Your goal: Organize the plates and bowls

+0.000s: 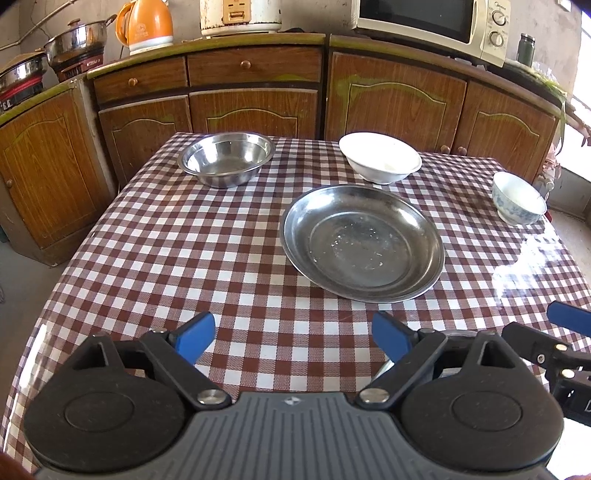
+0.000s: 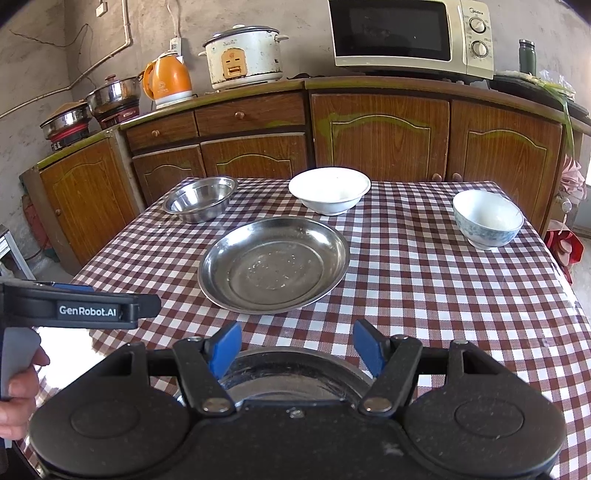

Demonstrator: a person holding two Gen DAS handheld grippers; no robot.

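Note:
Four dishes stand on the checkered table: a steel bowl (image 1: pixel 225 158) (image 2: pixel 201 199) at the far left, a wide white bowl (image 1: pixel 380 157) (image 2: pixel 328 190) at the back, a small blue-patterned bowl (image 1: pixel 517 199) (image 2: pixel 487 219) on the right, and a big steel plate (image 1: pixel 362 242) (image 2: pixel 273 264) in the middle. My left gripper (image 1: pixel 293 339) hovers open over bare cloth near the front edge. My right gripper (image 2: pixel 297 349) is open above another steel dish (image 2: pixel 295 373) close to the front edge. That dish is mostly hidden under the gripper body, and the pads do not press on it.
Wooden cabinets (image 1: pixel 395 96) line the wall behind the table, with a microwave (image 2: pixel 410 35), rice cooker (image 2: pixel 243 55), orange kettle (image 2: pixel 168 79) and pots (image 2: pixel 114 94) on top. A hand (image 2: pixel 18 387) holds the left gripper's handle at the left edge of the right wrist view.

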